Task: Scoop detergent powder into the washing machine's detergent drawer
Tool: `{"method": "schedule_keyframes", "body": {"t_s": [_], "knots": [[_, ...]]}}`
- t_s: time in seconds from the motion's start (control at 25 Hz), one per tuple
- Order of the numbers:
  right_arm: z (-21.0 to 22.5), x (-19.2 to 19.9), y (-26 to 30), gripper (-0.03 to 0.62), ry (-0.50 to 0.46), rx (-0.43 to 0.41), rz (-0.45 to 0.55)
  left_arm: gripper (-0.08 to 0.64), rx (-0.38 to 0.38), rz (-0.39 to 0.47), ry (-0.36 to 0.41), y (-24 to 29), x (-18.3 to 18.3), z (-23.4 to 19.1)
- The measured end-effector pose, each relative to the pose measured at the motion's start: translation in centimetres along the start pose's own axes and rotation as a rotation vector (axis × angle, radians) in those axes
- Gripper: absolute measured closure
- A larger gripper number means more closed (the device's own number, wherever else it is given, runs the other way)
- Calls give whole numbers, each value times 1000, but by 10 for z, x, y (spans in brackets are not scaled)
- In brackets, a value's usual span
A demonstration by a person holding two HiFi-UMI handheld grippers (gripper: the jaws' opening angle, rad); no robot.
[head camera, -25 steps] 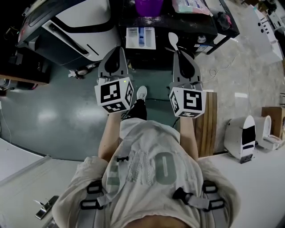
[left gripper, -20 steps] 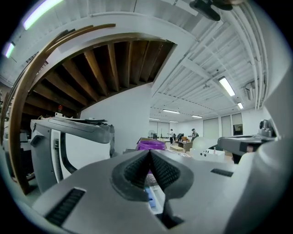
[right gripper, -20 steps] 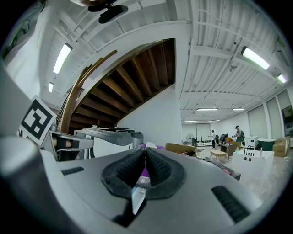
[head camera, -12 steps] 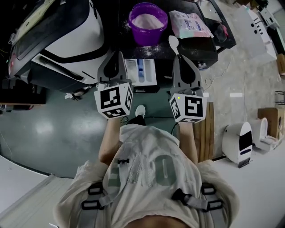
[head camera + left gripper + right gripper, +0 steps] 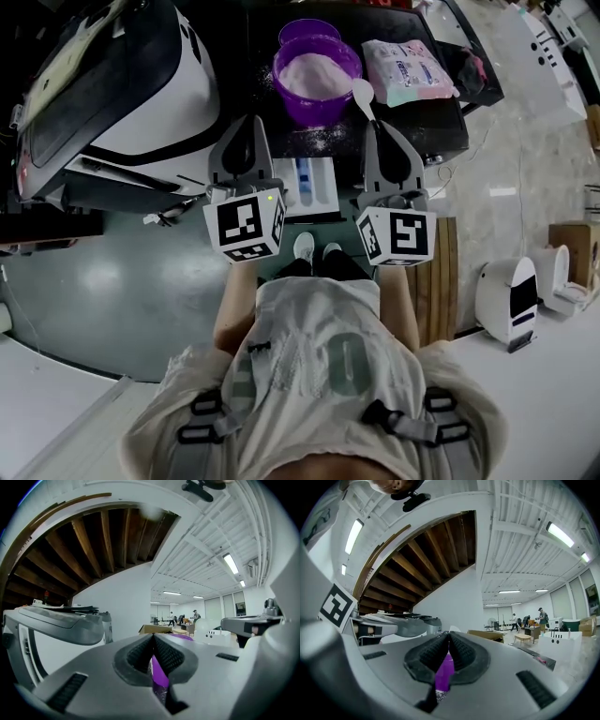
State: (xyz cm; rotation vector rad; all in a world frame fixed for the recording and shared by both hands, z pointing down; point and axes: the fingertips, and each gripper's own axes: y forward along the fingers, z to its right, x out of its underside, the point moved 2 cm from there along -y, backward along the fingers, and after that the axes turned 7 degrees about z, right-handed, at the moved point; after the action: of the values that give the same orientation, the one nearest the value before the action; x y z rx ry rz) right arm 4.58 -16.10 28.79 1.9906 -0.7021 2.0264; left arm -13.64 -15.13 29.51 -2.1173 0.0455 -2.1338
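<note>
A purple tub (image 5: 317, 77) full of white detergent powder stands on a dark table (image 5: 441, 105); through the jaw gaps the tub (image 5: 159, 672) (image 5: 443, 672) shows as a purple strip. My right gripper (image 5: 376, 125) (image 5: 449, 639) is shut on the handle of a white spoon (image 5: 363, 91), whose bowl lies by the tub's right rim. The white detergent drawer (image 5: 322, 184), with a blue compartment, is pulled out below the table edge, between both grippers. My left gripper (image 5: 251, 122) (image 5: 153, 638) is shut and holds nothing, just left of the drawer.
The washing machine (image 5: 112, 94) fills the upper left. A detergent bag (image 5: 405, 58) lies right of the tub, and a second purple tub (image 5: 305, 30) stands behind it. Spilled powder dots the table. White appliances (image 5: 511, 300) and a wooden board (image 5: 441, 267) sit on the floor at right.
The person has stepped closer: the tub, bag and drawer have slid down the head view toward the grippers. The spoon's bowl now lies at the tub's rim.
</note>
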Motion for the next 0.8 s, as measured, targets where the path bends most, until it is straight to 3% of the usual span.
{"method": "schedule_keyframes", "body": {"t_s": [0.8], "knots": [[26, 4, 16, 584, 35, -66, 23, 540, -68, 21, 12, 16, -6, 16]]}}
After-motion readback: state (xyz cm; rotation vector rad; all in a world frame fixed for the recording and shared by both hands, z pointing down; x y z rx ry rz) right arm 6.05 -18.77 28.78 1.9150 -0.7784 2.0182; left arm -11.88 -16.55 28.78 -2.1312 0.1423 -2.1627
